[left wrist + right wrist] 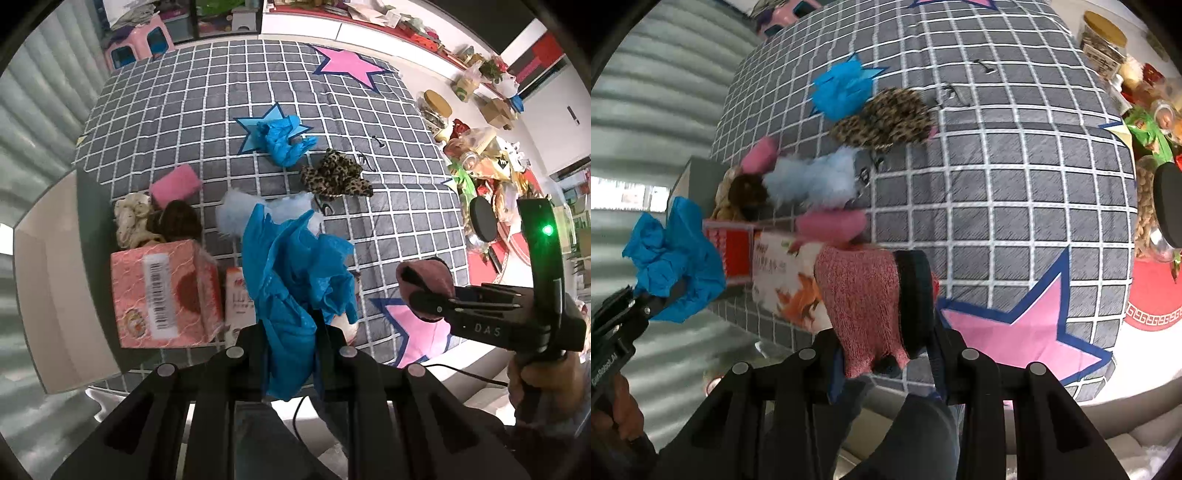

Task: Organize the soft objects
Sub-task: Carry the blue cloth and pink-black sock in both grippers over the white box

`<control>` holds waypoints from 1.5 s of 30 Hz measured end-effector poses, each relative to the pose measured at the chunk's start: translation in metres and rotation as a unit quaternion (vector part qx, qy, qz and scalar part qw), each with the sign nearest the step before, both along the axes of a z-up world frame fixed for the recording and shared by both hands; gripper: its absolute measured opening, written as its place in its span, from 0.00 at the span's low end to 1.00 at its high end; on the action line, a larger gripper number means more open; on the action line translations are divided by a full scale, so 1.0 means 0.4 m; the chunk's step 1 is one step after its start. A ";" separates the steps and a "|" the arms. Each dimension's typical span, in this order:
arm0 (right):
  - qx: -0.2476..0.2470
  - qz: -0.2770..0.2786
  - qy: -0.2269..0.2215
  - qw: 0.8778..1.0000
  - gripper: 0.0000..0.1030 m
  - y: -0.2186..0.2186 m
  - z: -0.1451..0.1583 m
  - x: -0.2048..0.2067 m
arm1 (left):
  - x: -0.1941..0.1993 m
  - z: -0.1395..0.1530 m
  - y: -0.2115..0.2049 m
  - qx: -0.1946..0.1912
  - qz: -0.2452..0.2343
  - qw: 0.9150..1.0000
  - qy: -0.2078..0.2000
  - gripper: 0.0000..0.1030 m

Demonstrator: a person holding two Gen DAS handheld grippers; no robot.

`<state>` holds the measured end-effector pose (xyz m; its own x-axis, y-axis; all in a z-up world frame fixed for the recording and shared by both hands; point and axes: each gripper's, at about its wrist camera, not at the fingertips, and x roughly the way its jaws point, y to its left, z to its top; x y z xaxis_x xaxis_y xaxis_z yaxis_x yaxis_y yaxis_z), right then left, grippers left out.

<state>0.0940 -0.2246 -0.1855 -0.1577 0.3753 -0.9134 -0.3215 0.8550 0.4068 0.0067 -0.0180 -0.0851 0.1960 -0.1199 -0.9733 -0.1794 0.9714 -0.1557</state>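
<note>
Nearest my left cam: left gripper point(291, 321), jaws clenched on a crumpled blue plastic wad point(295, 291) that spills up over the fingers and hides most of what's behind it. Right cam, same story close in: right gripper point(886, 354) w/ jaws clamped on a pink knit sock point(860, 295) that has a dark cuff; it's bunched btwn the fingers.

Both grippers hang over the near edge of the grey checked quilt point(207, 110), pointing steeply down. From the left cam I see the right gripper off to the right, sock end sticking out of it, a hand point(543, 376) on the grip.

Just past the left jaws, on the quilt's left side: pink tissue box point(162, 295) w/ barcode, and beside it a white-orange pack point(790, 280). Behind the box a small pile: cream fabric point(129, 218), dark brown fuzzy piece point(181, 221), pink sponge-like block point(175, 186), all touching or nearly so. Next to them a pale blue fluffy item point(236, 210), partly behind the blue wad.

Further up, mid-quilt: leopard-print fabric point(332, 177), and just beyond it a 2nd blue plastic wad point(284, 138) lying on a blue star patch. A big pink star point(349, 66) at the far end. Pink stool point(138, 40) past the quilt; clutter along the right edge, too small to sort out.
</note>
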 end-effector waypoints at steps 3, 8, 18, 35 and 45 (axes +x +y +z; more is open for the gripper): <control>-0.002 0.003 -0.001 1.000 0.38 0.021 0.002 -0.037 | -0.029 -0.001 0.014 0.001 -0.012 1.000 -0.004 0.18; -0.009 0.000 0.004 1.000 0.38 0.083 -0.002 -0.142 | -0.096 0.003 0.057 -0.007 -0.032 0.999 -0.009 0.18; -0.008 0.021 -0.006 1.000 0.38 0.240 0.033 -0.288 | -0.234 0.033 0.208 -0.004 -0.023 0.999 -0.037 0.18; 0.032 0.156 -0.070 0.985 0.38 0.598 0.140 -0.380 | -0.427 0.003 0.583 0.033 0.170 0.984 -0.032 0.18; 0.036 0.192 -0.090 0.977 0.38 0.765 0.179 -0.391 | -0.463 -0.065 0.663 0.041 0.229 0.972 -0.007 0.18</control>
<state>-0.0625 0.0812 -0.1137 -0.1384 0.3847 -0.9126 -0.6850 0.6283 0.3687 -0.1784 0.2472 -0.1110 0.2232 0.0617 -0.9728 -0.5949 0.7992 -0.0858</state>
